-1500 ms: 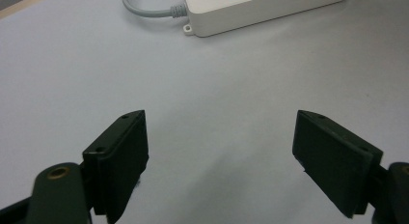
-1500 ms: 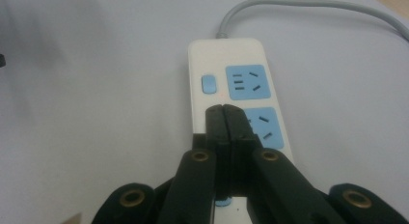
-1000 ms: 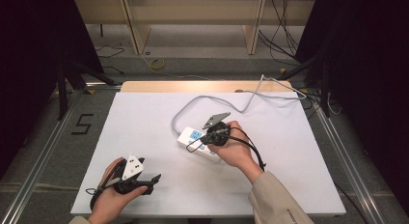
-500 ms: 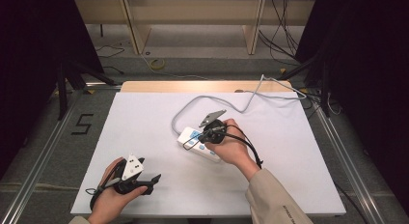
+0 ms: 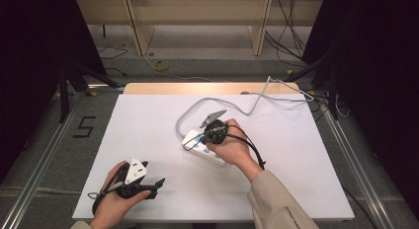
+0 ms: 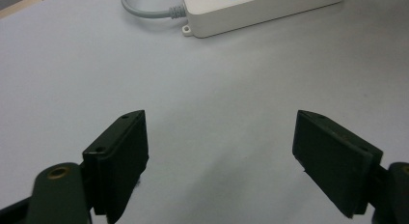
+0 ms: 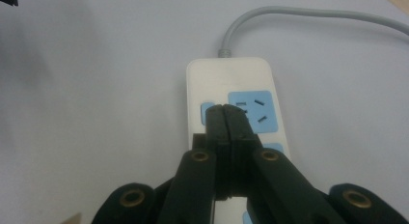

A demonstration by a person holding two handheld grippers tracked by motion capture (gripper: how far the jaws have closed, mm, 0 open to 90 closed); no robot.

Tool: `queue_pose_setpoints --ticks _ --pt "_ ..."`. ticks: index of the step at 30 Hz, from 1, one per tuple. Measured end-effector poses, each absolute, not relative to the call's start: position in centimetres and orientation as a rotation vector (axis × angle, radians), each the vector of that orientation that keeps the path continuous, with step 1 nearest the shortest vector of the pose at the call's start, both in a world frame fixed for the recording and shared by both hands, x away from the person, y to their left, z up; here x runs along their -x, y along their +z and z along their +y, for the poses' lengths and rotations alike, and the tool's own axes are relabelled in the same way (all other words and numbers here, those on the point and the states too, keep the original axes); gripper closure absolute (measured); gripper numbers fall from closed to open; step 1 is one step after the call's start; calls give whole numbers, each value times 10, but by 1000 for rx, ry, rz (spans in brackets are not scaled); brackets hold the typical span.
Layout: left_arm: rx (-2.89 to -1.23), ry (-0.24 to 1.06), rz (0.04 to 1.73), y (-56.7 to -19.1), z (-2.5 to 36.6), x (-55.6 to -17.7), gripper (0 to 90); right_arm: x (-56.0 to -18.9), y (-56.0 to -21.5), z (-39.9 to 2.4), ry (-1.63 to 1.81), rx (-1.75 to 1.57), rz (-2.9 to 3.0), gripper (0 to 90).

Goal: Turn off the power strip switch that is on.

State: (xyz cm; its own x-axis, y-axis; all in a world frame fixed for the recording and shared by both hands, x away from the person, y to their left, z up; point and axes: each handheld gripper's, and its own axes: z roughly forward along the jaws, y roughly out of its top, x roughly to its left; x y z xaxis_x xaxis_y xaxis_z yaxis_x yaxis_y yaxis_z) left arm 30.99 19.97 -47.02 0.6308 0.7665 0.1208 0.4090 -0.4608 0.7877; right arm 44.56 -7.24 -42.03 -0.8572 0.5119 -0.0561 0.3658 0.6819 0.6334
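Observation:
A white power strip with light blue sockets lies flat on the white table, its grey cable leading away. My right gripper is shut with nothing between its jaws, and its tips sit over the small blue switch beside a socket; whether they touch it I cannot tell. In the high view the right gripper is at the table's middle over the power strip. My left gripper rests near the front left edge, open and empty. The left gripper view looks between wide-spread jaws toward the power strip.
The grey cable loops across the far half of the white table and off the right rear corner. A wooden strip borders the far edge. Metal rails run along both sides.
The right gripper has shifted slightly left and down onto the near end of the power strip. The left gripper has stayed where it was.

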Motion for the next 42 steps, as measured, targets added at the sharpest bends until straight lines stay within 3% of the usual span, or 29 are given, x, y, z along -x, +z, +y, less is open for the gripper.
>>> queue_pose_setpoints --ticks 42 --pt "-2102 605 908 -470 198 -310 200 -465 -443 -41 821 -725 2733 900"
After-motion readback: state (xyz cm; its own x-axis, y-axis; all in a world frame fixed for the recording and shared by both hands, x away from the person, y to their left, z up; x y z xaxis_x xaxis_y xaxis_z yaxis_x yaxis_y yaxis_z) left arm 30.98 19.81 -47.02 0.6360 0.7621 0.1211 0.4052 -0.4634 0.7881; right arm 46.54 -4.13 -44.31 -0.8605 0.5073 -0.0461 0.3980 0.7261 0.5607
